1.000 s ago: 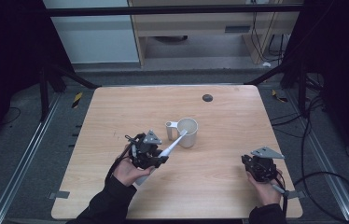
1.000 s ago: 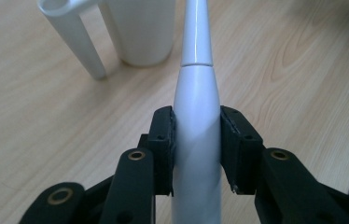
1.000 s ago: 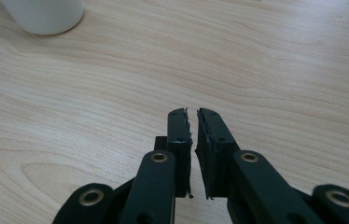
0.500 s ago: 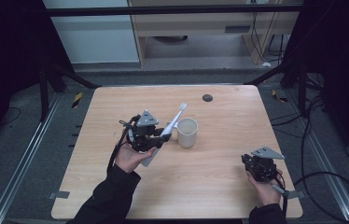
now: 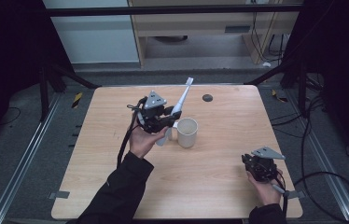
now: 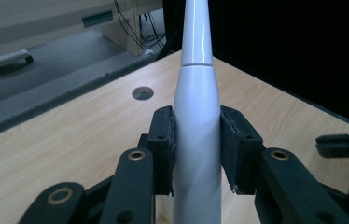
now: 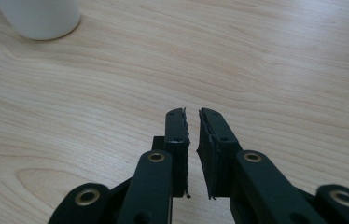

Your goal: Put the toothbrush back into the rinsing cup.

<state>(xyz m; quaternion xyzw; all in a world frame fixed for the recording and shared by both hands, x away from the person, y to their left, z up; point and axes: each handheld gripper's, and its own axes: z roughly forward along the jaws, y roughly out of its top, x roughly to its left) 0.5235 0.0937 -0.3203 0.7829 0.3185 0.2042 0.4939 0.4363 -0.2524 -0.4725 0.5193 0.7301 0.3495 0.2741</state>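
A white electric toothbrush (image 5: pixel 181 100) is held in the air over the middle of the table, tilted with its thin neck up and away from me. My left gripper (image 5: pixel 168 119) is shut on its thick handle (image 6: pixel 196 121), with both pads pressing its sides. Just right of that hand, a white mug (image 5: pixel 187 132) stands upright on the table, its handle on the left; the brush's lower end hangs beside it. My right gripper (image 5: pixel 257 166) rests near the front right corner, shut on nothing, its jaws (image 7: pixel 192 122) low over bare wood. The mug's base (image 7: pixel 39 16) shows far off.
A small dark round disc (image 5: pixel 207 97) lies near the table's far edge, also seen as the disc (image 6: pixel 142 92) beyond the brush. The right gripper's jaws (image 6: pixel 345 142) show at the edge of the left gripper view. Dark floor, rails and cables surround the table (image 5: pixel 238 186).
My left gripper has lifted the toothbrush up and away from the mug, swinging it more upright. The right gripper has stayed put.
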